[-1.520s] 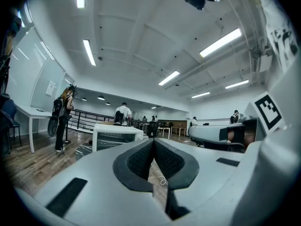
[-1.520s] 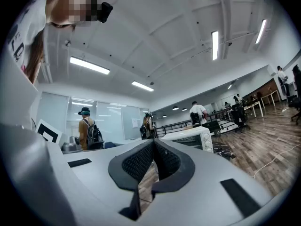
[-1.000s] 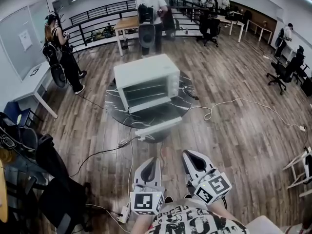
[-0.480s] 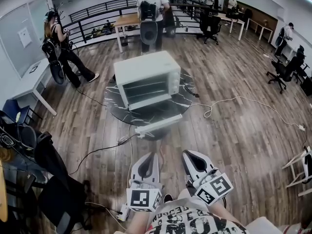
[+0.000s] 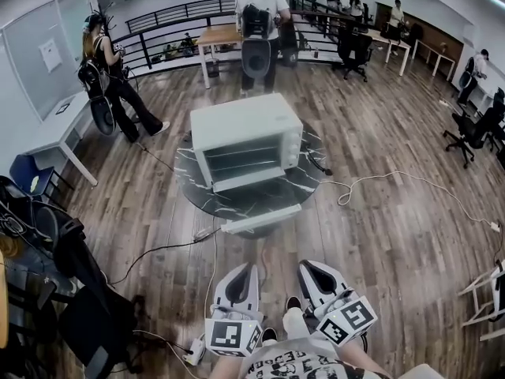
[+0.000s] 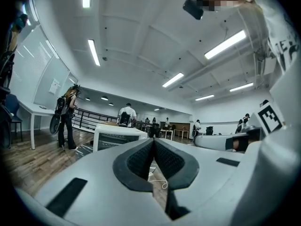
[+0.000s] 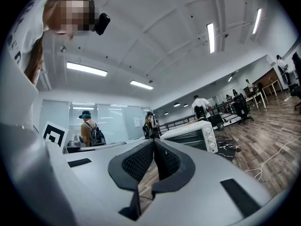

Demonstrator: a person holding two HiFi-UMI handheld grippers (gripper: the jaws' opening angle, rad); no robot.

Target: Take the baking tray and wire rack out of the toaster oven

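**Item 1, toaster oven** (image 5: 246, 136): white box, sitting near the middle of the round dark table (image 5: 278, 198), well ahead of me. Its glass door is facing me, turned slightly to my left, and is looking closed. The knobs (image 5: 293, 142) are lining the front's right end. Its long axis is running across my view, left to right, so I judge a straight approach is meeting the door squarely.

**Item 2, baking tray and wire rack:** I am judging both to be inside, behind the glass. I am not making either out clearly.

**Item 3, left gripper** (image 5: 242, 269): jaws pressed together with nothing between them. I am holding it low, level and close to my body, pointing toward the oven.

**Item 4, right gripper** (image 5: 314, 268): jaws likewise closed and empty, riding beside the left, well apart from the table. I judge this is a carrying posture, since no grasp is under way.

**Item 5, white bar** (image 5: 260, 219): lying at the table's near edge, possibly a power strip.
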